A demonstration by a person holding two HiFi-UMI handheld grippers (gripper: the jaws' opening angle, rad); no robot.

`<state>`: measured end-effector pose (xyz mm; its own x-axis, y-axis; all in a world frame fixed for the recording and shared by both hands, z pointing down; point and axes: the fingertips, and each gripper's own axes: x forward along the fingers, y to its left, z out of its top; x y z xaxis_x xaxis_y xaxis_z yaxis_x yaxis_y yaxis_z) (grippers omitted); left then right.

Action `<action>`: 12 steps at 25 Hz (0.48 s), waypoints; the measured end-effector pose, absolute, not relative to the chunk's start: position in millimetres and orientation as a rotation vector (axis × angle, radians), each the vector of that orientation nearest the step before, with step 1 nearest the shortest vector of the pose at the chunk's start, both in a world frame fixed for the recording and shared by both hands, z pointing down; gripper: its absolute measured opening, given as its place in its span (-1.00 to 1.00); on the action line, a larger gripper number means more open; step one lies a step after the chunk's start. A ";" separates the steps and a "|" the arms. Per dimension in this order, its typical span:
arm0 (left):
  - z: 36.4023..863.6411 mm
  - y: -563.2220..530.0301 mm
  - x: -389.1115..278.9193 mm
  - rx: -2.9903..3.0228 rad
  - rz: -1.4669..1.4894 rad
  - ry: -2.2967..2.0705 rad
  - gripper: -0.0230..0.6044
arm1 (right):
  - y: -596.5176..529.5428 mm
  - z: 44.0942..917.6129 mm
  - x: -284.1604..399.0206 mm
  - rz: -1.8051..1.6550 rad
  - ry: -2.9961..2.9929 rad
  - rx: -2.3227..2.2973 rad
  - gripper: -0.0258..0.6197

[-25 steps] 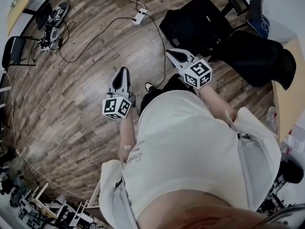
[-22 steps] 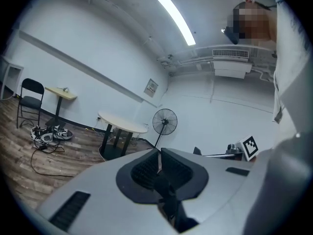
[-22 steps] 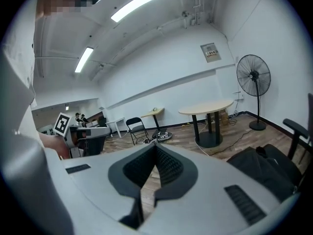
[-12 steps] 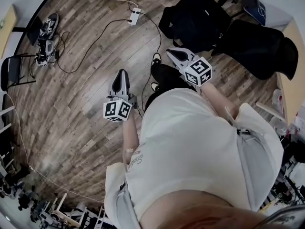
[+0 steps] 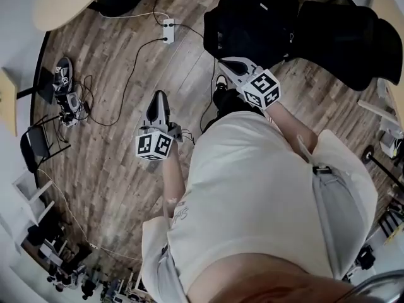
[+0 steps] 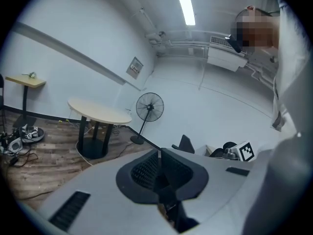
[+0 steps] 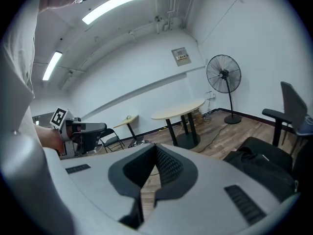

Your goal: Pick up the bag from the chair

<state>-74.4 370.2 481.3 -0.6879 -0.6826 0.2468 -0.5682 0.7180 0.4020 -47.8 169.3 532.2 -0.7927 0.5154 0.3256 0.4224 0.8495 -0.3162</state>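
Both closed | left gripper [image 5: 160,97] | right gripper [image 5: 226,63] | slumped black fabric bag [image 5: 252,19]

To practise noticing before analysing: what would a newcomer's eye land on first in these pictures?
The big black bag at the head view's top, just beyond the right gripper pointing at it, jaws together. The left gripper hangs over wooden floor; its view shows a round table and standing fan.

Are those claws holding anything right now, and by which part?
Nothing. The left claw and the right claw are both shut and empty.
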 end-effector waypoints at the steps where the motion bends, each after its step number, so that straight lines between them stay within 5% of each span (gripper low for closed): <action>1: 477.6 360.8 -88.9 1.000 -0.412 -2.540 -0.83 | 159.7 531.5 -53.2 0.325 -2.633 -0.663 -0.94; 12: 476.3 224.6 -171.8 1.359 -0.378 -2.319 -0.83 | 51.2 536.3 -56.4 0.350 -2.695 -0.256 -0.94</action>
